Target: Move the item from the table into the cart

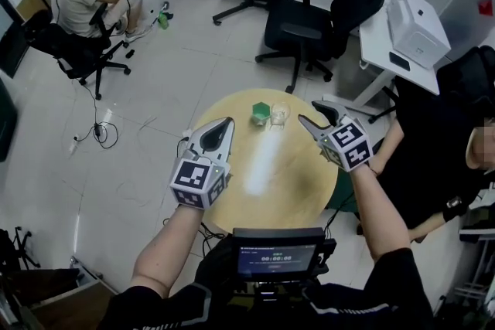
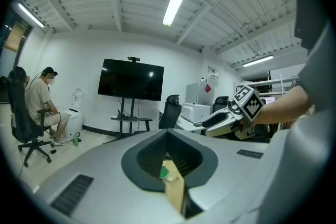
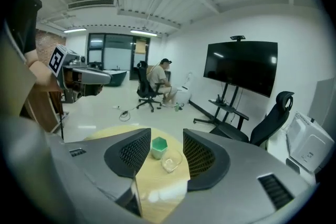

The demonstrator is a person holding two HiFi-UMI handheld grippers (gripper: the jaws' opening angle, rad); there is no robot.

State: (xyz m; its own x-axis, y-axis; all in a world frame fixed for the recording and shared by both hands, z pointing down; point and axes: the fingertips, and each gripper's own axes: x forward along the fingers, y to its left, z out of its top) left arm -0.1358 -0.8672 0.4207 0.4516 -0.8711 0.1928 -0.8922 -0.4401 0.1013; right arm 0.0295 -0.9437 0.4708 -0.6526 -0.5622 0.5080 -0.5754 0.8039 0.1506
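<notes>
On the round wooden table (image 1: 290, 193) a green hexagonal cup (image 1: 261, 113) stands at the far side, with a clear glass cup (image 1: 279, 115) right beside it. My right gripper (image 1: 315, 118) hovers just right of the glass. Its jaws are open, and the right gripper view shows the green cup (image 3: 158, 147) and the glass (image 3: 170, 162) ahead of them, untouched. My left gripper (image 1: 227, 125) is over the table's left part, left of the green cup, jaws shut and empty. A sliver of green cup (image 2: 166, 171) shows past its tips.
Black office chairs (image 1: 298, 23) stand beyond the table. A white desk with a printer (image 1: 416, 25) is at the right. One person sits at the far left (image 1: 81, 4) and another at the right edge (image 1: 464, 166). A small screen (image 1: 277, 259) sits near my body.
</notes>
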